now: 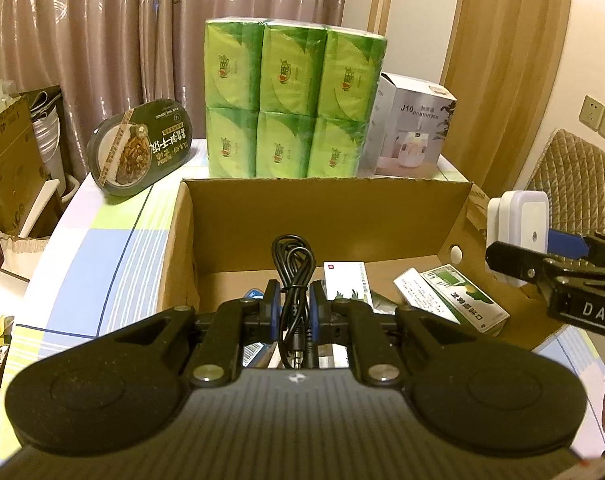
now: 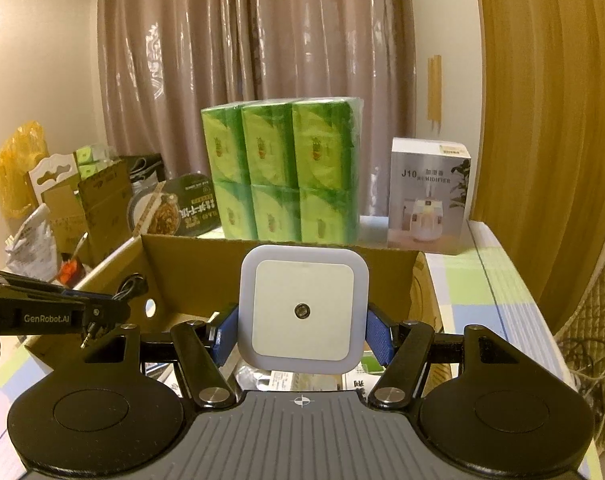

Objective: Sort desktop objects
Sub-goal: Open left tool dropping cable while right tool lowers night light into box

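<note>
Brown curtains [image 2: 242,60] are seen hanging behind a worktop [image 1: 114,240] covered in a checked cloth. At upper left a noodle bowl [image 1: 140,146] is being leaned on edge, beside a green tissue pack [image 1: 290,100] and a humidifier box [image 1: 414,136]. Over the open cardboard box [image 1: 322,208], a coiled black cable [image 1: 294,280] is being pinched by the fully closed left hand-held gripper [image 1: 294,312]. A white square night light [image 2: 302,308] is being clamped in the half-open right hand-held gripper [image 2: 302,334].

Small boxes [image 1: 454,300] are lying in the cardboard box [image 1: 326,216] on the table [image 1: 102,248]. Behind it the tissue pack [image 1: 294,100] is standing, with the noodle bowl [image 1: 140,146] sitting on its left and the humidifier box [image 1: 414,128] on its right.
</note>
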The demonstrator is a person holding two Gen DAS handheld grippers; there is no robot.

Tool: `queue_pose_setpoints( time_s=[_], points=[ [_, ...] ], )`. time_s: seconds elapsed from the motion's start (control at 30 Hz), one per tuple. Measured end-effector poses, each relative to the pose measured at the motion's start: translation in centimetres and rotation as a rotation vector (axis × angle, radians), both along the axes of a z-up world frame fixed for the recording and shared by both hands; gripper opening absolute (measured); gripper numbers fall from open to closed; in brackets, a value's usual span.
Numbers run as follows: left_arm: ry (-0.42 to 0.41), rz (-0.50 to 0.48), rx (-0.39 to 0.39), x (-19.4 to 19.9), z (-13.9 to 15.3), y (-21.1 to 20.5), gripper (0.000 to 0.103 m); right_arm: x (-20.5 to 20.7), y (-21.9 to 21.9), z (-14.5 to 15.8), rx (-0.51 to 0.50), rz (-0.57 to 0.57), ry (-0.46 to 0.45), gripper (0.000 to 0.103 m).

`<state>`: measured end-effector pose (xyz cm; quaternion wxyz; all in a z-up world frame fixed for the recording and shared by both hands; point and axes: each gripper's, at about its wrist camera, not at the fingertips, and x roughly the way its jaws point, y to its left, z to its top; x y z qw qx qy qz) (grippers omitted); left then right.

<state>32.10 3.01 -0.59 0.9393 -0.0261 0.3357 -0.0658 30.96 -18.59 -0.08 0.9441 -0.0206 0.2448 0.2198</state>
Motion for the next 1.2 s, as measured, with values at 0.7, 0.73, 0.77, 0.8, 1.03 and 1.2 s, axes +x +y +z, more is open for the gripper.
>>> queue_pose_setpoints(
  time_s=[0.7,0.73,0.77,0.8,1.03,1.2],
  points=[
    [0.015,0.002,0.000,0.37,-0.78,-0.21,0.011,0.27,0.15,-0.61,-0.004,0.003,0.017,0.062],
    [0.016,0.002,0.000,0.42,-0.84,-0.23,0.011,0.30,0.14,-0.64,-0.004,0.003,0.018,0.062],
    [0.017,0.003,0.000,0.48,-0.88,-0.25,0.011,0.30,0.12,-0.67,-0.004,0.003,0.019,0.062],
    [0.017,0.004,-0.001,0.52,-0.90,-0.25,0.011,0.31,0.11,-0.69,-0.004,0.003,0.019,0.062],
    [0.018,0.007,0.010,0.72,-0.89,-0.35,0.017,0.28,0.09,-0.76,-0.004,0.003,0.021,0.062],
    [0.016,0.011,0.010,0.69,-0.86,-0.23,0.017,0.29,0.09,-0.77,-0.005,0.003,0.020,0.062]
  ],
)
